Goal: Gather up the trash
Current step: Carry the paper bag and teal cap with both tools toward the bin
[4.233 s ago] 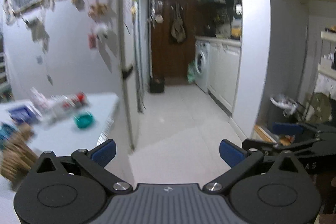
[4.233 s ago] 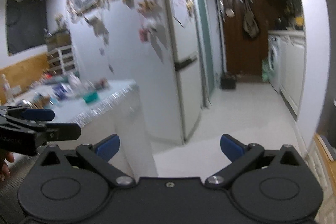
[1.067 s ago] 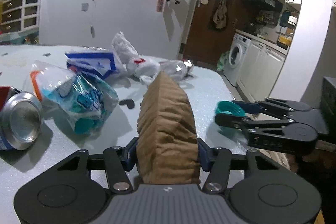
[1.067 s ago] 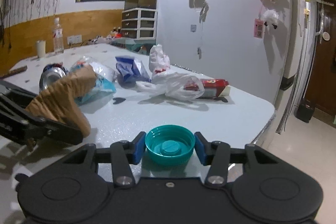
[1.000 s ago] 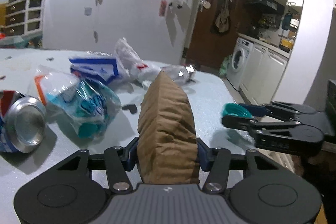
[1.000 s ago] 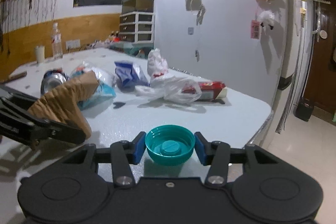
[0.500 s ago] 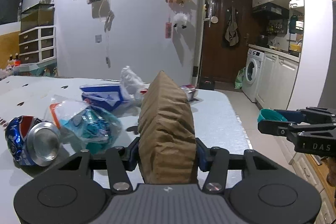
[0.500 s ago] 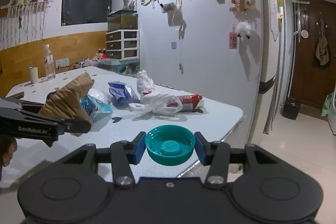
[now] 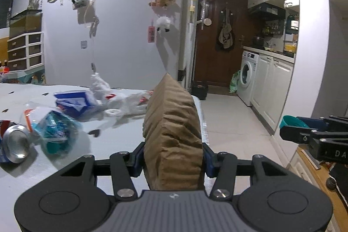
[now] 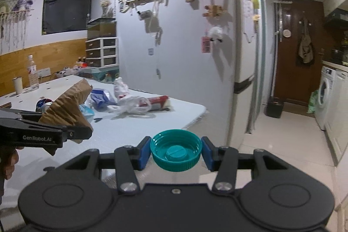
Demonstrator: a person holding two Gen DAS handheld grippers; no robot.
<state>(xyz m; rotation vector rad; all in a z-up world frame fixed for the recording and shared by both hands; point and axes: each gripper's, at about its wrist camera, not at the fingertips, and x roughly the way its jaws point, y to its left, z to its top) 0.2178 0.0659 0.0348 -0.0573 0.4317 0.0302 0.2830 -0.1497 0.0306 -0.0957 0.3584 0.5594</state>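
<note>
Left gripper [image 9: 173,161] clamps a crumpled brown paper bag [image 9: 173,134], lower centre of the left wrist view. Right gripper [image 10: 176,153] pinches a teal bottle cap [image 10: 176,150], open side up, lower centre. Crushed can [image 9: 14,142] and plastic wrappers [image 9: 56,129] lie on the tabletop [image 9: 65,166], left of frame.

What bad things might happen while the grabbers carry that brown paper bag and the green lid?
The teal lid is pinched only at its round rim by the right gripper, so it might pop out and roll across the floor. The crumpled brown paper bag in the left gripper is soft and could slip or tear. The grippers are near each other and might bump.
</note>
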